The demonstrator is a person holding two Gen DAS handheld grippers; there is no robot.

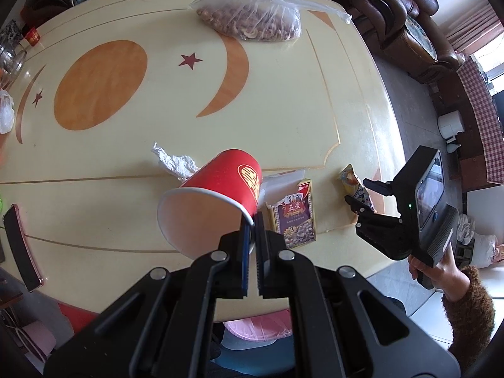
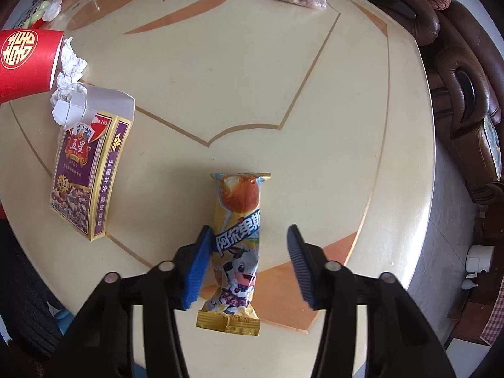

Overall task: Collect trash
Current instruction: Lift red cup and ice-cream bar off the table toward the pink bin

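My left gripper [image 1: 252, 220] is shut on the rim of a red paper cup [image 1: 217, 195], held tilted above the table with its mouth towards me; the cup also shows in the right wrist view [image 2: 25, 63]. My right gripper [image 2: 249, 245] is open, its fingers on either side of a yellow lollipop wrapper [image 2: 236, 252] lying on the table; it also shows in the left wrist view [image 1: 362, 198], over the wrapper [image 1: 351, 179]. A crumpled white tissue [image 1: 173, 162] lies behind the cup and shows in the right wrist view [image 2: 71, 75]. An open playing-card box [image 2: 88, 170] lies left of the wrapper.
A cream table [image 1: 283, 94] with orange moon and star inlays. A plastic bag of nuts [image 1: 252, 15] sits at the far side. A phone [image 1: 22, 249] lies at the left edge. Brown leather sofas [image 2: 456, 78] stand to the right. A glass jar [image 1: 9, 56] at far left.
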